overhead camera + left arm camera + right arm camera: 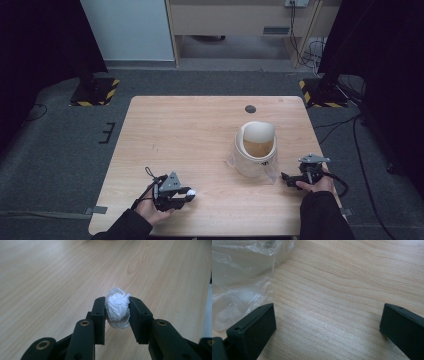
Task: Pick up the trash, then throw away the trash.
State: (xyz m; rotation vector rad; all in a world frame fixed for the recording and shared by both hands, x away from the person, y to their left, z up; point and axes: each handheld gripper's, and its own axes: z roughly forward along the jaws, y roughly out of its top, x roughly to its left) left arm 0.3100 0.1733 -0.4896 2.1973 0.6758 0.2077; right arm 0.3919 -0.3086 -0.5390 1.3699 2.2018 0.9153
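White crumpled paper wad (117,308) clamped in left gripper (117,312); right gripper (327,322) open.

The crumpled paper ball (117,311) has its 2 sides covered by the left gripper (117,315) pads. The clear plastic liner (239,277) is cut off at the right gripper view's left and top edges.

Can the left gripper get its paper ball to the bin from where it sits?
Probably yes. The left gripper is shut on the paper ball, and bare table lies between it and the lined bin, whose mouth is open. The right gripper sits beside the bin, not across the path.
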